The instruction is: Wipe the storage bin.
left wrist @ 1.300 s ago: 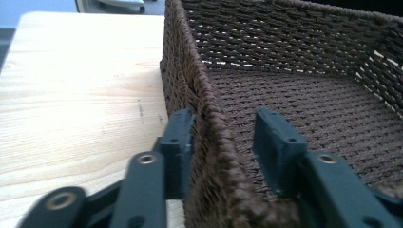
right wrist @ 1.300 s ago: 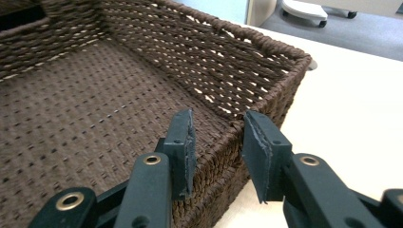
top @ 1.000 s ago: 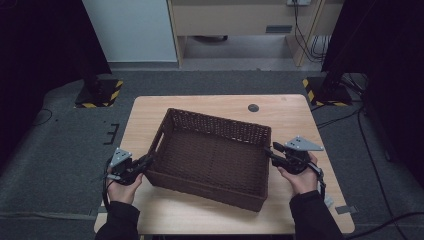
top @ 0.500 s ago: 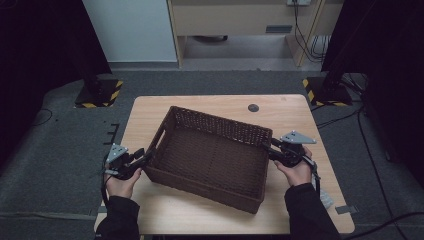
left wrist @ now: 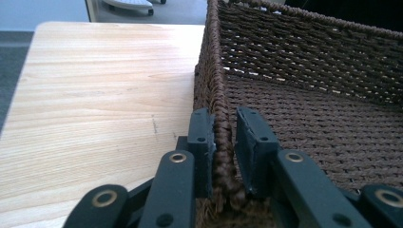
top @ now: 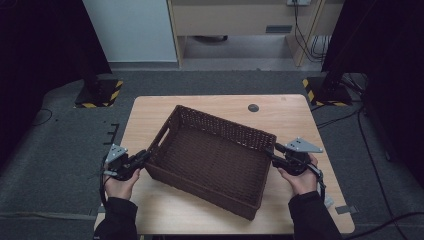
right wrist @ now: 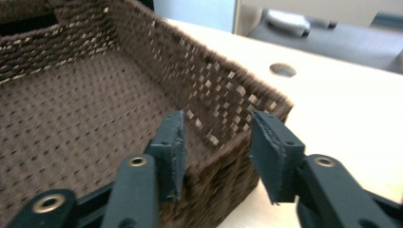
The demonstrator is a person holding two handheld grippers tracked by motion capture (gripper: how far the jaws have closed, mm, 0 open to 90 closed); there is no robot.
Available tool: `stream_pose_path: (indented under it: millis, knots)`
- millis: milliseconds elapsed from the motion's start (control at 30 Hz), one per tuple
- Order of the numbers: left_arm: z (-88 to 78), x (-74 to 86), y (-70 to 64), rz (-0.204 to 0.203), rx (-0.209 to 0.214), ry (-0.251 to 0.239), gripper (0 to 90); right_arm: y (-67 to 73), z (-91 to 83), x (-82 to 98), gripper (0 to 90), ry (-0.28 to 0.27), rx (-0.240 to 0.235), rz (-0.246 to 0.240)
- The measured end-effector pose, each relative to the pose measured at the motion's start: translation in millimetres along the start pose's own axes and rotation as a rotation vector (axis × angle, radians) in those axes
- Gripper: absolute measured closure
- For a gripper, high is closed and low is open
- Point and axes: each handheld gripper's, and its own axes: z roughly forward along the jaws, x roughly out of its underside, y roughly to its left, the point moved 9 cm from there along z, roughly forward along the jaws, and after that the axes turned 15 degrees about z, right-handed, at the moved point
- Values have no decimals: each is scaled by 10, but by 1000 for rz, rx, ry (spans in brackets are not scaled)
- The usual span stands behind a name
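Brown woven wicker makes up the basket, a shallow rectangular tray with nothing inside it, lying skewed on the wooden table so that its far corner points toward the far left and its near corner toward the near right. A slot handle is cut into its left end wall.

At that left end the left gripper straddles the braided rim: one jaw is outside the wall, the other inside, and the two are nearly together with the rim between them, the outer pad against the weave. A hand in a dark sleeve holds it at the table's left edge.

At the right end the right gripper has its jaws spread wide around the basket's corner, one jaw over the interior and one outside over the tabletop, neither pressing the wall. The other hand holds it.

A small round hole sits in the tabletop beyond the basket, toward the far right.
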Motion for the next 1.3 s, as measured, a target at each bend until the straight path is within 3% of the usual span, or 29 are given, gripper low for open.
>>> stream_pose_path:
  millis: [233,433,533,600,800,1000,1200,1300]
  knots:
    - [102,-32,80,-6,-16,0,786,-122,98,-164,501,-41,24,3]
    - [182,-60,141,7,-36,1,764,-224,274,-161,513,-7,48,13]
    - [189,-58,146,-4,-44,8,699,-251,334,-97,598,30,45,5]
    - [165,-47,155,-13,-55,3,648,-243,327,-92,611,28,32,15]
    - [-40,-83,199,-30,-80,-54,500,-227,235,-47,616,56,40,-14]
    - [-199,-93,101,-35,-59,-69,488,-192,78,38,605,57,31,-7]
    - [-82,-87,-65,-16,-31,-40,521,-179,20,51,579,56,6,-8]
    - [-45,-102,-50,-18,-48,-43,517,-184,46,16,565,43,-3,-22]
